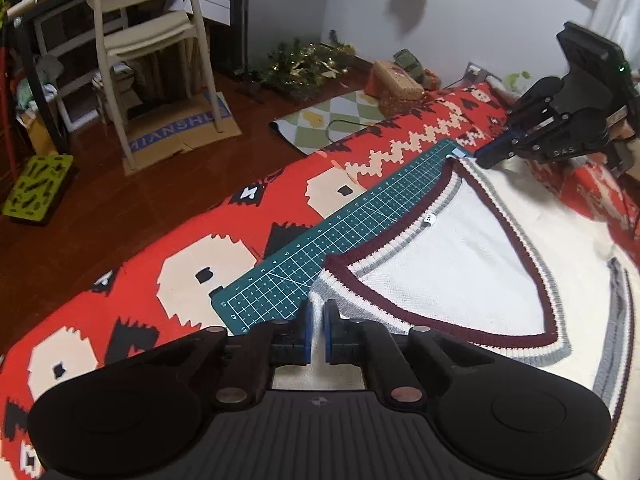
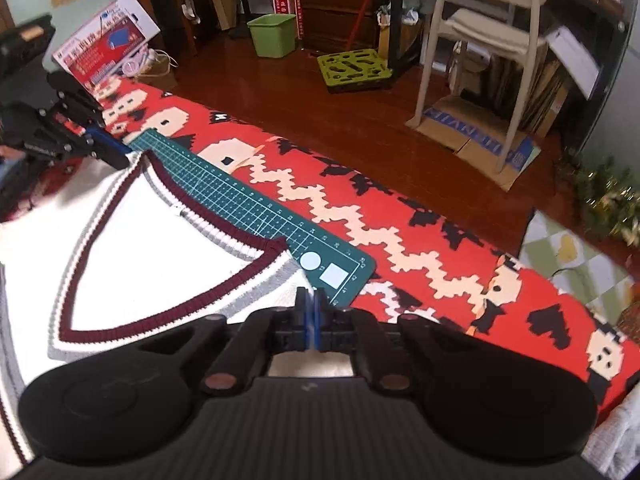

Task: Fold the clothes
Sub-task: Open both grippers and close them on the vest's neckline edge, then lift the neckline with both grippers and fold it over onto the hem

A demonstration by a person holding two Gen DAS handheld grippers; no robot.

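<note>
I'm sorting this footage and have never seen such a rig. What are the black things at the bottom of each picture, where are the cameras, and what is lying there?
Each picture comes from a fisheye camera on a hand-held two-finger gripper, looking forward along its fingers. The black shape low in each view is that gripper's own body.

In the left wrist view, the left gripper pinches one shoulder of a white knitted V-neck sweater with maroon and grey trim; a narrow gap with cloth in it shows between its blue pads. The right gripper appears far off at the other shoulder.

In the right wrist view, the right gripper is shut on its shoulder corner.

The sweater lies partly on a dark green gridded cutting mat, over a red patterned blanket.
</note>
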